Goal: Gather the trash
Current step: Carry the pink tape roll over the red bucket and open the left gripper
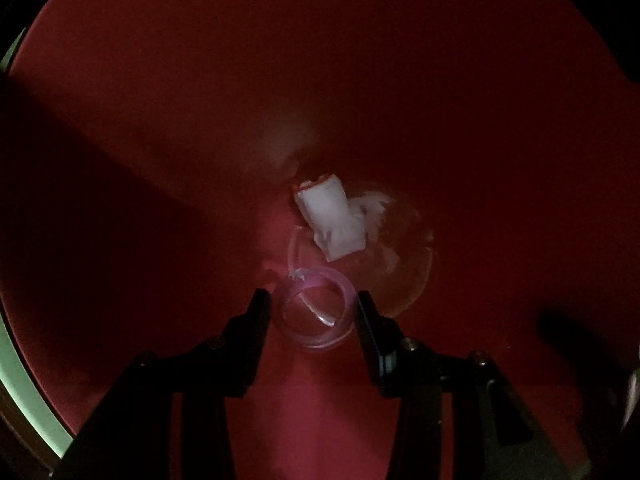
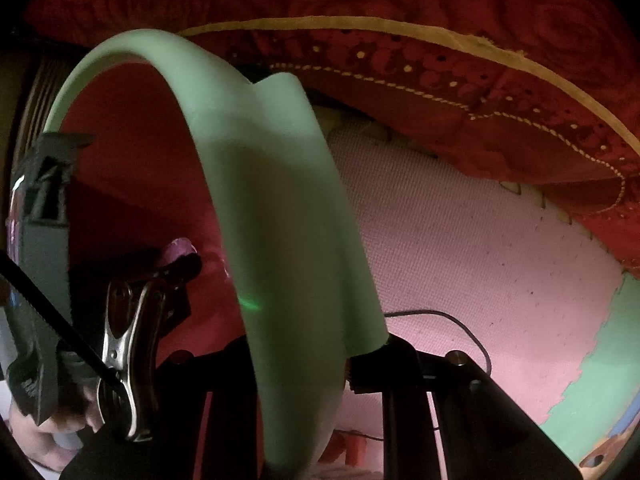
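Left gripper [image 1: 314, 306] fingers flank clear cup [image 1: 316, 308] inside red bin [image 1: 160, 120].

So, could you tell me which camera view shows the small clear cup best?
The left wrist view: the clear cup sits between the left gripper's fingers, seen rim-on inside the red bin, above white trash. The right wrist view does not show the cup; the bin's green rim, held by the right gripper, fills it.
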A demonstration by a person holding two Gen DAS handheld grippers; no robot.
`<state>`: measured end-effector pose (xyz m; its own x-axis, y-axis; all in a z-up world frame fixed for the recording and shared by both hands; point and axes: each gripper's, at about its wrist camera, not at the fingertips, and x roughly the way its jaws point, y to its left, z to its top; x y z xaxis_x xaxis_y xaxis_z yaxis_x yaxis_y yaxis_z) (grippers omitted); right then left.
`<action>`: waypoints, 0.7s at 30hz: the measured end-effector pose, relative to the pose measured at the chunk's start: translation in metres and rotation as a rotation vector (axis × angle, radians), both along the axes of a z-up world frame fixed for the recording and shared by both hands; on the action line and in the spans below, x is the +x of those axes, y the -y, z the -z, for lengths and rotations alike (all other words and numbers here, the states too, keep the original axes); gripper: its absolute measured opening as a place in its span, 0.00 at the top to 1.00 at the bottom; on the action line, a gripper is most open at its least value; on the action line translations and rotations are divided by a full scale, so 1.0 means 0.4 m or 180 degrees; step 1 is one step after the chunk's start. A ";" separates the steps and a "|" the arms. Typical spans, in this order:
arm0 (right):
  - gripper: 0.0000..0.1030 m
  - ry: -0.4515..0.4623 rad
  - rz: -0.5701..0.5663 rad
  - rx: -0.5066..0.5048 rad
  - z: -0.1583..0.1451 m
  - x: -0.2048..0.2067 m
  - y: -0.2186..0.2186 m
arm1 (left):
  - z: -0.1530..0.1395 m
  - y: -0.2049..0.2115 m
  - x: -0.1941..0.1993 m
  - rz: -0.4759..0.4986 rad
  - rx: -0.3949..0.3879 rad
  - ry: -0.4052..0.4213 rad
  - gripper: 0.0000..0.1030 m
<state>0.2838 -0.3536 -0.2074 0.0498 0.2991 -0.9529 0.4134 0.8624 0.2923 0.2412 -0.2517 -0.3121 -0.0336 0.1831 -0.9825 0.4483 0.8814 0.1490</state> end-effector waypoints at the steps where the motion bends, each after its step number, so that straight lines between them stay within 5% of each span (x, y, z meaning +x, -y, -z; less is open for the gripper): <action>1: 0.80 -0.0001 0.0002 -0.0001 0.000 0.000 0.000 | -0.001 0.007 0.001 0.0041 0.0018 0.0015 0.57; 21: 0.79 0.0011 -0.0015 -0.0001 0.003 -0.001 -0.005 | -0.017 0.027 0.007 0.0052 -0.0097 0.0093 0.51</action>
